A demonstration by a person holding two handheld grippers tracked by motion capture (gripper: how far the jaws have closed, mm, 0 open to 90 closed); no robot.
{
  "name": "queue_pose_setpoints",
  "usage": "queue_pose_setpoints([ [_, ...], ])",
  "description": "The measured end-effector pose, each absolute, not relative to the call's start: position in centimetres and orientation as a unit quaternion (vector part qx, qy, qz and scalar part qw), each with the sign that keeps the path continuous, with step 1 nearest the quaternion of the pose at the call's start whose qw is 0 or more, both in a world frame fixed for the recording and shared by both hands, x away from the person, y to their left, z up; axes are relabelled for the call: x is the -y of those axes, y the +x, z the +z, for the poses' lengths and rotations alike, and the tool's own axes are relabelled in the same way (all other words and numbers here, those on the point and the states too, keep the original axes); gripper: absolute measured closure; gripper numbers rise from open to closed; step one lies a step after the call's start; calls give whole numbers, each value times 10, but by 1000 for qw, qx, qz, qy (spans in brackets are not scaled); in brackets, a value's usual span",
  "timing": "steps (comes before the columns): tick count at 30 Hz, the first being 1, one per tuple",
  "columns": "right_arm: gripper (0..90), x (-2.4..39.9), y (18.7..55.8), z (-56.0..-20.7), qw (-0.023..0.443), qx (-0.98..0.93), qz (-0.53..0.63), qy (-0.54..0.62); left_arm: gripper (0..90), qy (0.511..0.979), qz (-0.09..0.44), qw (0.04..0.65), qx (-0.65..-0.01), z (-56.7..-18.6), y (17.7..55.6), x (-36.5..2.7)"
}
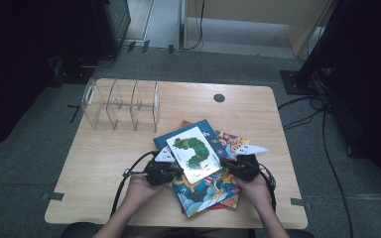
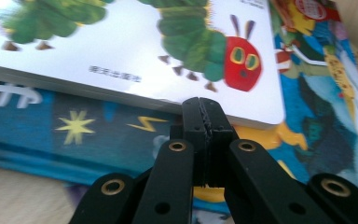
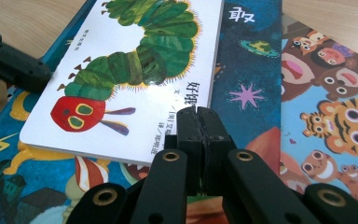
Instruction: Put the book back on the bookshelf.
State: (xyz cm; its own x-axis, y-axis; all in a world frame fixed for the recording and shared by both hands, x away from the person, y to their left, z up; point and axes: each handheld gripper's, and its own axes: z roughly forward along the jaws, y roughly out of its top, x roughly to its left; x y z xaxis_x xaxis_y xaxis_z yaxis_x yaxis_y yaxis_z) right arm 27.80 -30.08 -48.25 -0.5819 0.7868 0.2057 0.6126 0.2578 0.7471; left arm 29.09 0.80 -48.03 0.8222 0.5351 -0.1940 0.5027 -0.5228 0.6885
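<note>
White glossy board book with a green caterpillar on its cover (image 1: pixel 194 153) lying topmost on a loose pile of picture books at the near centre of the light wooden table (image 1: pixel 104 163). Chinese characters printed along the cover edge, legible as print in the right gripper view (image 3: pixel 200 100) but too blurred to transcribe with confidence; a further small printed line seen in the left gripper view, unreadable. Long axis of the book running from about 11 o'clock to 5 o'clock in the high view, the red caterpillar head at the 5 o'clock end. Beneath it, a dark blue book with stars and a yellow lightning mark (image 2: pixel 74 130), and a bright book with cartoon tigers and bears (image 3: pixel 335 121) at 3 o'clock of the pile.

Left black two-jaw gripper (image 1: pixel 164 171) at the book's 8 o'clock edge, jaws fully closed together, nothing between them, tips just beside the book's corner. Right black two-jaw gripper (image 1: pixel 239 166) at 4 o'clock, jaws likewise pressed together and empty, tips over the book's near edge.

Clear acrylic divider rack (image 1: pixel 120 104) standing at 11 o'clock, well apart from the pile.
</note>
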Motion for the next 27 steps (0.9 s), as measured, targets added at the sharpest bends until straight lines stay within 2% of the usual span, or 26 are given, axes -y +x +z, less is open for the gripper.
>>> queue_pose_setpoints([
  [13, 891, 305, 262, -481, 98, -785, 415, 450, 900, 856, 35, 392, -337, -470, 340, -50],
  [27, 891, 303, 253, -485, 85, -788, 409, 452, 900, 844, 50, 393, -361, -474, 384, -57],
])
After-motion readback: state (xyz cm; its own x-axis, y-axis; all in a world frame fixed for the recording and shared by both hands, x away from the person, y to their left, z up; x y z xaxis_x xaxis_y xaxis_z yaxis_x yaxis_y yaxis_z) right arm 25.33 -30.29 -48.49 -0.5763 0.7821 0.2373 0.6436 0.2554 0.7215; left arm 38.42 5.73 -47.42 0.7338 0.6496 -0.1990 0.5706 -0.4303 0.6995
